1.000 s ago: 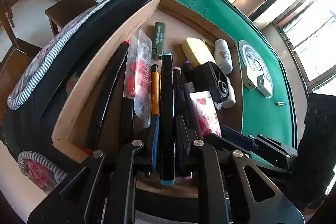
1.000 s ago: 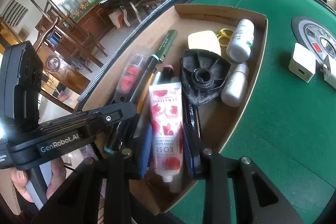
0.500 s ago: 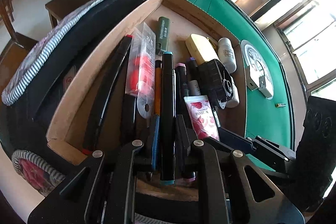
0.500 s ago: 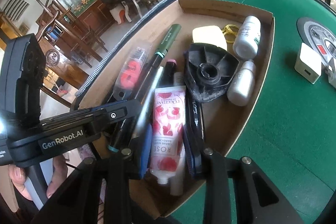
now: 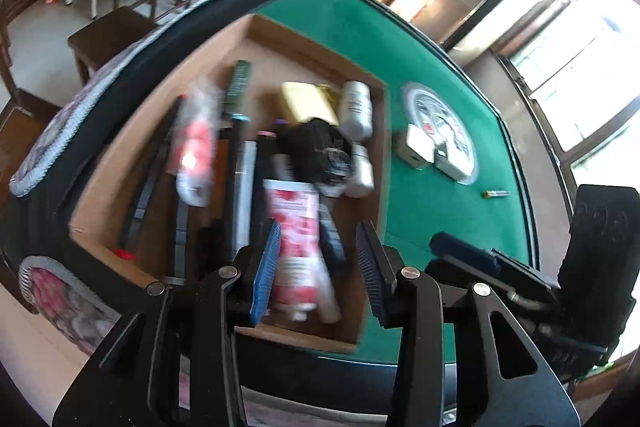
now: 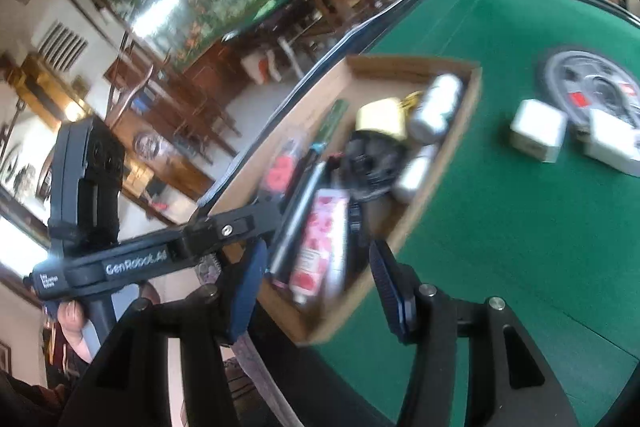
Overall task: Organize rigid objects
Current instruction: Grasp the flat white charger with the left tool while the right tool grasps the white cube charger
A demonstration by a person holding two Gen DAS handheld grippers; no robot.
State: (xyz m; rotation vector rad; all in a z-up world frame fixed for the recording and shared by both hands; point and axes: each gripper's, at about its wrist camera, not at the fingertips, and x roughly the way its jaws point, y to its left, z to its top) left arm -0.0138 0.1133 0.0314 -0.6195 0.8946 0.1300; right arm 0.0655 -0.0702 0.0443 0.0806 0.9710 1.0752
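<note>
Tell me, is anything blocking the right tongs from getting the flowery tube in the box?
Nothing visible. The right tongs, jaws opening, hang above the flowery tube, which lies on top in the cardboard box, with open air between.

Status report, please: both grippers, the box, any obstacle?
Left gripper and right gripper: jaws opening, nothing held. Cardboard box full; rose tube lies inside. White cubes on felt, apart from box; nothing in the way.
</note>
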